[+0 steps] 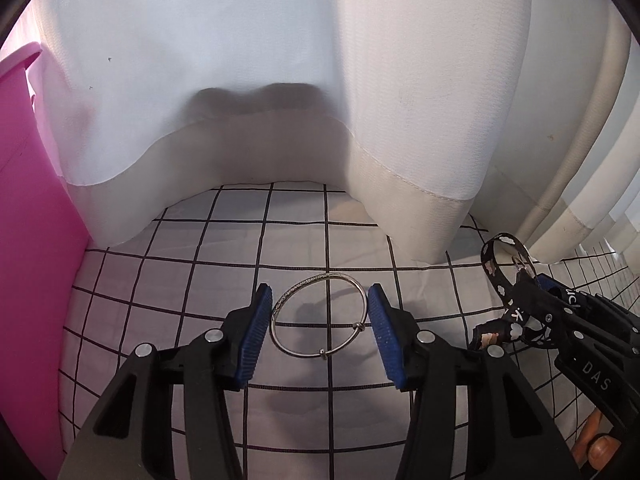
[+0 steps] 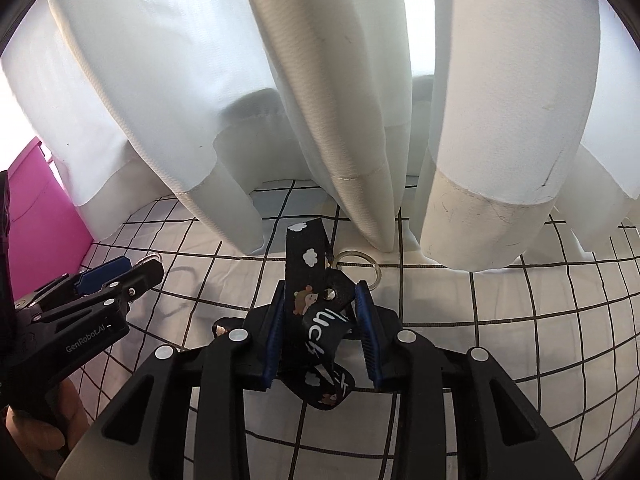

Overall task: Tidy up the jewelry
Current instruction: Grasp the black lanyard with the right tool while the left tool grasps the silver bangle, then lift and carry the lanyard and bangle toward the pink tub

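Observation:
A thin silver bangle [image 1: 324, 277] sits flat between the blue pads [image 1: 256, 332] of my left gripper [image 1: 320, 314], which is shut on it from both sides. It hangs a little above the grid-patterned cloth [image 1: 168, 264] and casts a shadow there. My right gripper [image 2: 320, 308] is shut on a black strap keychain [image 2: 302, 264] printed with white clouds and the word "luck". Its metal key ring [image 2: 356, 253] pokes out past the fingers. In the left wrist view the right gripper [image 1: 540, 284] and the looped strap [image 1: 494, 276] are at the right. The left gripper [image 2: 138, 266] is at the left in the right wrist view.
White curtains [image 1: 280, 80] hang down to the cloth just beyond both grippers. A pink container [image 1: 32, 240] stands at the far left, seen also as the pink container [image 2: 44, 216] in the right wrist view. A person's hand [image 2: 32, 432] holds the left gripper's handle.

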`<state>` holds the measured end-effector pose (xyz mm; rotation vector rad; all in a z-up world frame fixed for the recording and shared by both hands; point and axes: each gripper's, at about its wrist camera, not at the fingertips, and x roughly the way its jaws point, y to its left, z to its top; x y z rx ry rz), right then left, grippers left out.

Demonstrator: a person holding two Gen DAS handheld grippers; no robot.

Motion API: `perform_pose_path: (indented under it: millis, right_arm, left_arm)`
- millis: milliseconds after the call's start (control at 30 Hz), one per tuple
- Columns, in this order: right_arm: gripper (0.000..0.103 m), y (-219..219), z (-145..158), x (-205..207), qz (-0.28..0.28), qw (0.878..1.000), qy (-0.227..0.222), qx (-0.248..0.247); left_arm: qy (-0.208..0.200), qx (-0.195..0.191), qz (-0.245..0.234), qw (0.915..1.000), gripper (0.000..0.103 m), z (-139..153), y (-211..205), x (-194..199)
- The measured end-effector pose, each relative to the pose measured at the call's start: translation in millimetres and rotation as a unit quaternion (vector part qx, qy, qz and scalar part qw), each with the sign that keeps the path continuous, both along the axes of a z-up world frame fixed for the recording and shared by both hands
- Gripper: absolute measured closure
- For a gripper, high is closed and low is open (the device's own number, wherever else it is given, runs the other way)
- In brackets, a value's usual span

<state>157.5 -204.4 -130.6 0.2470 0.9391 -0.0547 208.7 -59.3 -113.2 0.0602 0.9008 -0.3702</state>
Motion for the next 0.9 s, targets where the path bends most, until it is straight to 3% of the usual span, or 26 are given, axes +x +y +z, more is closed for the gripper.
perform_pose_path:
  millis: [333, 533, 900]
  right_arm:
    - [0.070, -11.2, 29.6, -14.7, 0.036, 0.999, -0.006, 0.000]
    - [0.070, -27.4, 63.7, -40.3, 0.064, 0.998, -0.006, 0.000]
    - [0.070, -14.5, 132.5, -55.2, 0.142, 0.989, -0.042, 0.010]
  left_arm:
    - [-0.006, -0.004, 0.025, 0.9997, 0.055, 39.3, 17.3, -27.4]
    - [-0.012, -0.002, 0.051, 0.9986, 0.055, 67.3, 32.7, -51.4]
    - [-0.049, -0.016, 0.121, 0.9913, 0.055, 129.4, 69.7, -87.6]
